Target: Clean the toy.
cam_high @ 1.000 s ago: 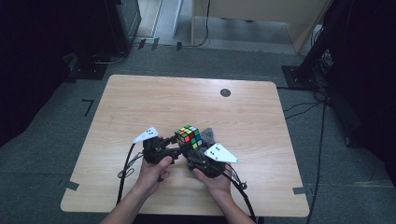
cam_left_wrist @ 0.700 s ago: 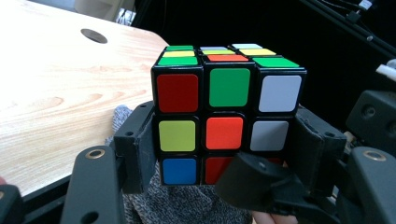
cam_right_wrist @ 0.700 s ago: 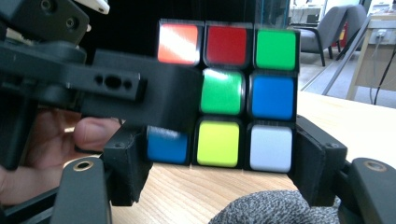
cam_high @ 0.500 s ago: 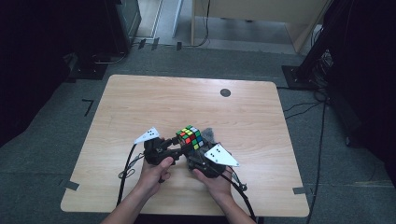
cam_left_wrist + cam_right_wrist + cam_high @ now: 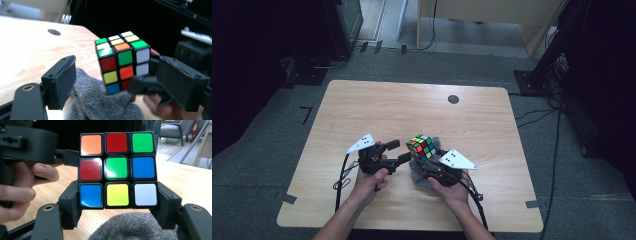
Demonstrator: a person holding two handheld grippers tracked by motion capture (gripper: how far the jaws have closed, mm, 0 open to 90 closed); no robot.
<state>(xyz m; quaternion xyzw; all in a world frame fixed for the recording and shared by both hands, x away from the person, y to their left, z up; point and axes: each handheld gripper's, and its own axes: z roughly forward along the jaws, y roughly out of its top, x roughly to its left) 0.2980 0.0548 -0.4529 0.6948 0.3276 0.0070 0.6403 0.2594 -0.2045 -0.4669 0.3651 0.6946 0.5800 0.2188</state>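
A scrambled Rubik's cube [image 5: 421,146] hangs just above a grey knitted cloth [image 5: 419,178] near the table's front edge. My right gripper [image 5: 426,160] is shut on the cube; its pads [image 5: 71,203] clamp the bottom row of the cube [image 5: 116,167] from both sides. My left gripper [image 5: 398,151] sits just left of the cube, open. Its jaws have just been opening. In the left gripper view the cube [image 5: 122,62] stands ahead in the wide gap between the pads [image 5: 61,81], touched by neither. The cloth [image 5: 100,105] lies under it.
The wooden table [image 5: 412,110] has a dark round hole [image 5: 453,99] near its far edge. Cables trail from both grippers off the front edge. Dark equipment and stands surround the table on the grey floor. A hand [image 5: 22,187] holds the left gripper beside the cube.
The left gripper's jaws have spread wider and stand off the cube's left side. The cube and the right hand have stayed where they were.
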